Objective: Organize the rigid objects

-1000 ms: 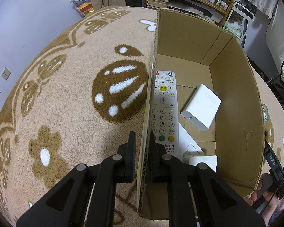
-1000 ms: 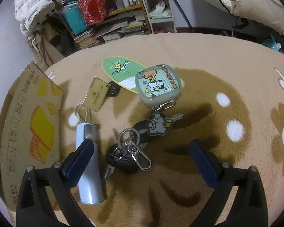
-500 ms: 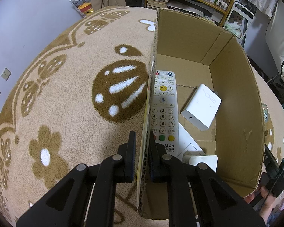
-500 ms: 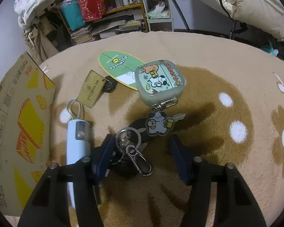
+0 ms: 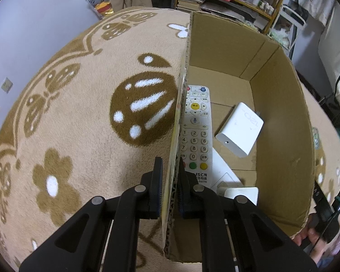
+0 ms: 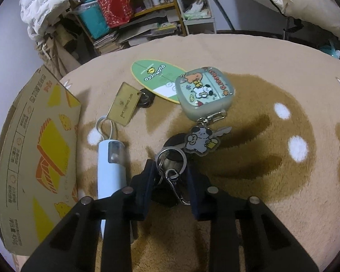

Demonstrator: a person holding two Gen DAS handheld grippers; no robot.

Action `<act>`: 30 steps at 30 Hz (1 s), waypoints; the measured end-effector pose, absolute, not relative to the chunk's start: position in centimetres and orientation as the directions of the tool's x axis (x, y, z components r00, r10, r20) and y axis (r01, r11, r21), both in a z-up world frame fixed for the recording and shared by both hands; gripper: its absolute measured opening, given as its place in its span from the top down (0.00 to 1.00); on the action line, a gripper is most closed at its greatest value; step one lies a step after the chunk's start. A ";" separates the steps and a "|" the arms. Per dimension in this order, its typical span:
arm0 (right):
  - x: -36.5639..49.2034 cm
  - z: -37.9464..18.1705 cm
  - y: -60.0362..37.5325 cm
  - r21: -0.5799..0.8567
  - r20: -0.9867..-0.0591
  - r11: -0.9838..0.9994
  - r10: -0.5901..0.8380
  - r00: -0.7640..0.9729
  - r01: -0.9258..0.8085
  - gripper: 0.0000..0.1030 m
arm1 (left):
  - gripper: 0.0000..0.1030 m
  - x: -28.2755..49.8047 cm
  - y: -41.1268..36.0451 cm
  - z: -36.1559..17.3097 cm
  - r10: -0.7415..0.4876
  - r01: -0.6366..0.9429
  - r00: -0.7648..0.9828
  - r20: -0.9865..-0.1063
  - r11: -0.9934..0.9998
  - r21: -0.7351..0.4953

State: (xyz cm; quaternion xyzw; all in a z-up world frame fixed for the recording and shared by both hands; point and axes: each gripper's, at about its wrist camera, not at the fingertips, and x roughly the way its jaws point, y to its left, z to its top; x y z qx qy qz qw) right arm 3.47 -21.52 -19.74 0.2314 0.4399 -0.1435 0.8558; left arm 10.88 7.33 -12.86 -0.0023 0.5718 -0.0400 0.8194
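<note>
The left gripper [image 5: 170, 181] is clamped on the near wall of the box [image 5: 281, 158], which stands on the rug [image 5: 79, 113] and holds a remote [image 5: 196, 136] and a charger [image 5: 240, 131]. The right gripper [image 6: 170, 181] has just been closing around the keys [image 6: 171, 170] on the rug beside the box; whether its pads press them yet cannot be told.

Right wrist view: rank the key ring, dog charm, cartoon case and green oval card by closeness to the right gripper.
1. key ring, between the right gripper's fingers.
2. dog charm, just beyond, slightly right.
3. cartoon case, farther up.
4. green oval card, farthest, partly under the case.
</note>
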 end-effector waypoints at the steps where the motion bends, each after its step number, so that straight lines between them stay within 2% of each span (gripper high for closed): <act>1: 3.4 -19.6 -21.6 0.268 -0.816 0.853 -0.046 0.576 0.448 0.72 | 0.91 10.9 7.3 -12.8 -0.068 0.065 0.343 -0.937 0.997 -0.048; 7: 3.2 -17.7 -20.9 0.253 -0.788 0.865 -0.075 0.611 0.433 0.72 | 0.92 10.7 6.8 -12.6 -0.042 0.085 0.354 -0.934 0.996 -0.013; 8: 3.2 -17.3 -20.9 0.254 -0.783 0.867 -0.076 0.618 0.429 0.74 | 0.92 10.7 6.8 -12.5 -0.043 0.085 0.354 -0.934 0.996 -0.014; 9: 3.1 -16.9 -20.8 0.256 -0.775 0.868 -0.078 0.627 0.425 0.93 | 0.92 10.7 6.9 -12.5 -0.045 0.084 0.353 -0.935 0.996 -0.016; 17: 3.2 -14.4 -20.0 0.275 -0.735 0.882 -0.063 0.675 0.382 0.93 | 0.92 10.7 7.0 -12.6 -0.044 0.083 0.352 -0.935 0.996 -0.016; 20: 3.3 -14.0 -20.0 0.288 -0.723 0.883 -0.053 0.689 0.370 0.99 | 0.92 10.7 7.1 -12.5 -0.046 0.084 0.351 -0.935 0.996 -0.018; 24: 3.0 -12.7 -20.0 0.303 -0.681 0.896 -0.036 0.732 0.326 0.99 | 0.92 10.7 7.1 -12.5 -0.041 0.085 0.352 -0.935 0.996 -0.012; 30: 3.3 -12.7 -20.6 0.334 -0.682 0.889 -0.002 0.732 0.313 0.99 | 0.91 10.7 7.1 -12.5 -0.043 0.083 0.351 -0.935 0.996 -0.015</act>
